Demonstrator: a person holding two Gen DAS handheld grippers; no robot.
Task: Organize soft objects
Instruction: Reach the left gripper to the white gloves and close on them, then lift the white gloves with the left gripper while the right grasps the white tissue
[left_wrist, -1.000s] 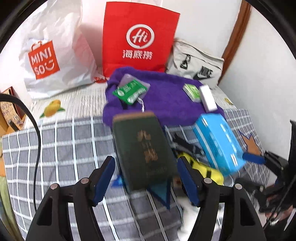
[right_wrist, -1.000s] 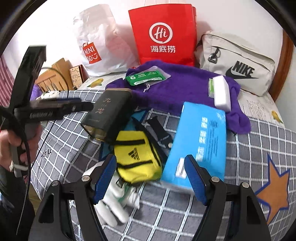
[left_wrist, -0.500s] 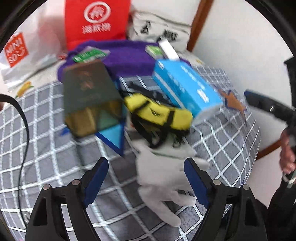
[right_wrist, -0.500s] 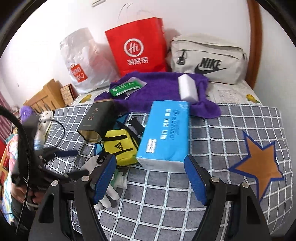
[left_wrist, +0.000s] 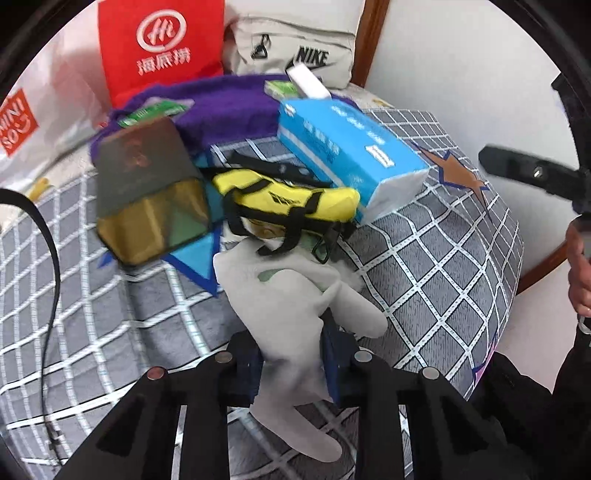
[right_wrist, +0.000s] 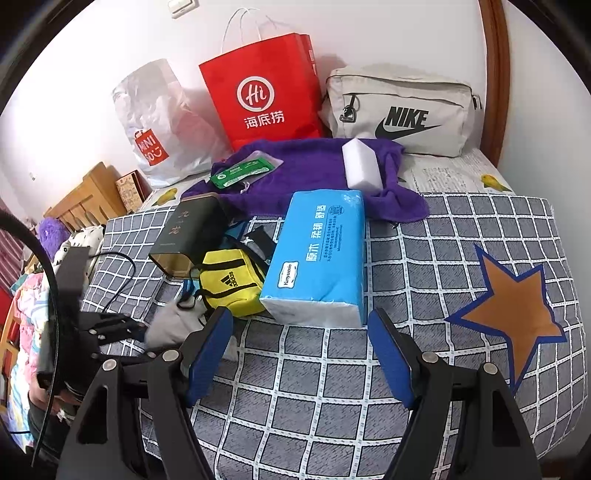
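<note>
A white glove (left_wrist: 288, 295) lies limp on the checked blanket (left_wrist: 436, 266), just in front of a yellow pouch (left_wrist: 288, 199). My left gripper (left_wrist: 291, 363) is closing, and its blue pads press the glove's cuff from both sides. From the right wrist view the same glove (right_wrist: 170, 321) shows grey-white at the left, beside the yellow pouch (right_wrist: 231, 280). My right gripper (right_wrist: 299, 350) hangs open over bare blanket, nothing between its fingers, with a blue tissue pack (right_wrist: 321, 254) a short way ahead of it.
A dark box (right_wrist: 192, 232) leans left of the pouch. Behind lie a purple towel (right_wrist: 314, 166) with a white sponge block (right_wrist: 362, 166) and a green packet (right_wrist: 242, 171). A red paper bag (right_wrist: 262, 92), Nike bag (right_wrist: 402, 110) and Miniso bag (right_wrist: 155, 129) line the wall.
My left gripper swung from over the dark box down to the white glove and drew its jaws in on it. The right gripper pulled back and rose a little, still open.
</note>
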